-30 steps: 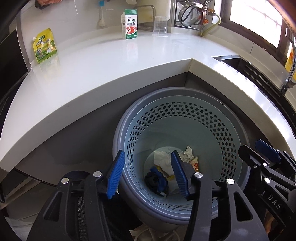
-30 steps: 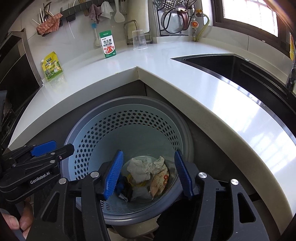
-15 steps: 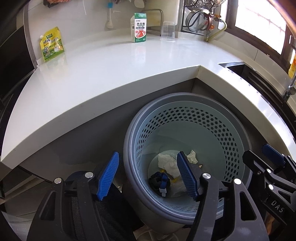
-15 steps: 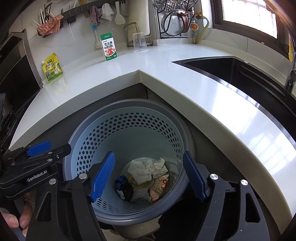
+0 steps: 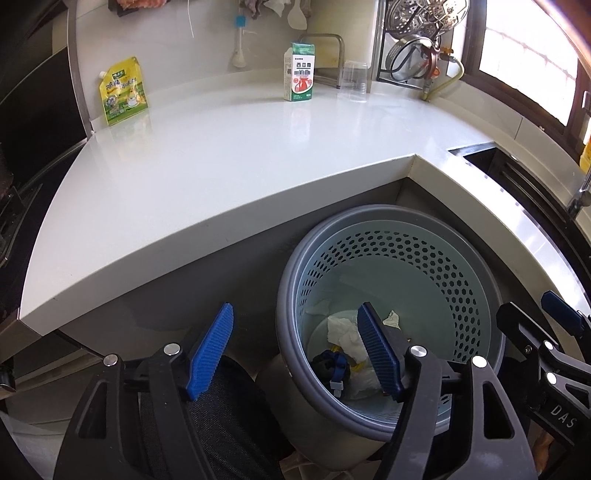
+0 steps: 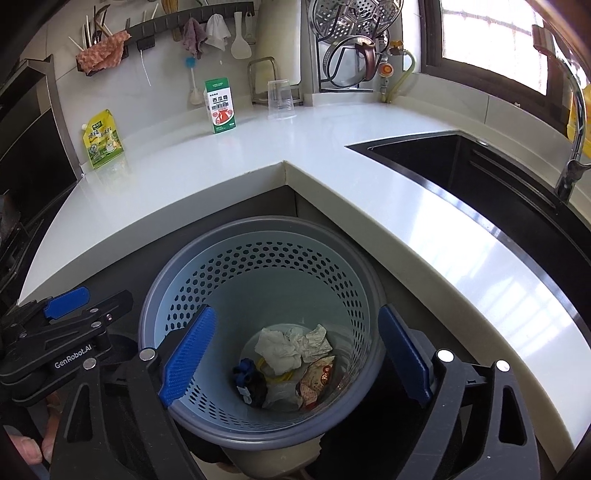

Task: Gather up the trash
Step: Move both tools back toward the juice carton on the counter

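A grey perforated waste bin (image 6: 343, 258) (image 5: 476, 280) stands on the floor in the inner corner of the counter. Crumpled tissues, a wrapper and a dark blue item lie at its bottom (image 6: 288, 354) (image 5: 343, 339). My right gripper (image 6: 295, 358) hangs above the bin's mouth, its jaws opening wide with nothing between them. My left gripper (image 5: 299, 350) hovers over the bin's left rim, jaws also opening and empty. On the white countertop (image 5: 221, 162) stand a green-and-white carton (image 5: 299, 72) (image 6: 219, 105), a yellow-green pouch (image 5: 122, 90) (image 6: 101, 138) and a clear plastic cup (image 5: 354, 81) (image 6: 280, 99).
A dark sink (image 6: 480, 173) with a tap (image 6: 572, 147) lies to the right. A dish rack with pot lids (image 6: 351, 44) stands at the back, and utensils and cloths hang on a wall rail (image 6: 159, 29). A dark stove area (image 5: 22, 155) borders the counter on the left.
Both grippers have opened wider and risen, backing away from the bin. More of the countertop and back wall shows in both views.
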The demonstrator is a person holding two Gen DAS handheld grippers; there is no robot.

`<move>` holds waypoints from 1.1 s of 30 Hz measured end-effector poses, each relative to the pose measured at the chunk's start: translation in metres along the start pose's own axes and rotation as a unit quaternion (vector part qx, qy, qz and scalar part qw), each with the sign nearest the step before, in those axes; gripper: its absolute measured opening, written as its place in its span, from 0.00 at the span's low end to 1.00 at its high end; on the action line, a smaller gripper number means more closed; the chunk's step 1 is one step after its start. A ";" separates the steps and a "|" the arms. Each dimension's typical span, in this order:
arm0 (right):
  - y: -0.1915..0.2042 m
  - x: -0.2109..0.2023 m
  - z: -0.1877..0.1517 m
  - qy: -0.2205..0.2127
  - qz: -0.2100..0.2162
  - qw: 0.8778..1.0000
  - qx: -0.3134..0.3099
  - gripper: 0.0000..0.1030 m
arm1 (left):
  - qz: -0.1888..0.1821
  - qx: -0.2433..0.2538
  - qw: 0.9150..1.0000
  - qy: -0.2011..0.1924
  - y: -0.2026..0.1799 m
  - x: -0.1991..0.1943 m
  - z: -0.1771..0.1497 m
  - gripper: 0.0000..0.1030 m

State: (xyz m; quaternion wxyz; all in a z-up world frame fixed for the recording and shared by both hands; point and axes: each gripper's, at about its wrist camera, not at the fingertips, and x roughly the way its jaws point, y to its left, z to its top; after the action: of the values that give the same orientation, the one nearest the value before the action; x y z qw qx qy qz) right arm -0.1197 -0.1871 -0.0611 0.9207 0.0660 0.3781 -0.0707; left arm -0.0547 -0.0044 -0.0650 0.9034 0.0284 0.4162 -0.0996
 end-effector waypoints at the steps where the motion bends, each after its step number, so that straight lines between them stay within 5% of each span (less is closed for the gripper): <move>1: 0.002 -0.001 0.001 -0.002 -0.004 1.000 -0.005 0.84 | 0.001 -0.001 1.000 -0.002 0.001 -0.002 0.002 0.68; 9: 0.001 0.002 0.030 -0.011 0.000 1.000 -0.016 0.84 | 0.012 -0.012 0.999 -0.032 0.021 -0.009 0.037 0.73; 19: -0.009 0.019 0.111 -0.046 0.029 0.998 -0.023 0.84 | 0.027 -0.011 0.994 -0.104 0.033 -0.006 0.132 0.89; 27: -0.005 0.059 0.185 -0.057 0.054 0.995 -0.055 0.84 | 0.032 -0.007 0.992 -0.122 0.024 0.037 0.201 0.94; 33: -0.005 0.110 0.226 -0.043 0.047 0.995 -0.074 0.84 | 0.014 -0.015 0.995 -0.099 0.020 0.091 0.241 0.94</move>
State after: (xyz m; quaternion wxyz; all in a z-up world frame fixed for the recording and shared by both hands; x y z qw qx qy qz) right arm 0.1120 -0.2403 0.0205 0.9408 0.0126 0.3387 -0.0024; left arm 0.1871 -0.0312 0.0227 0.9419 0.0102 0.3253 -0.0831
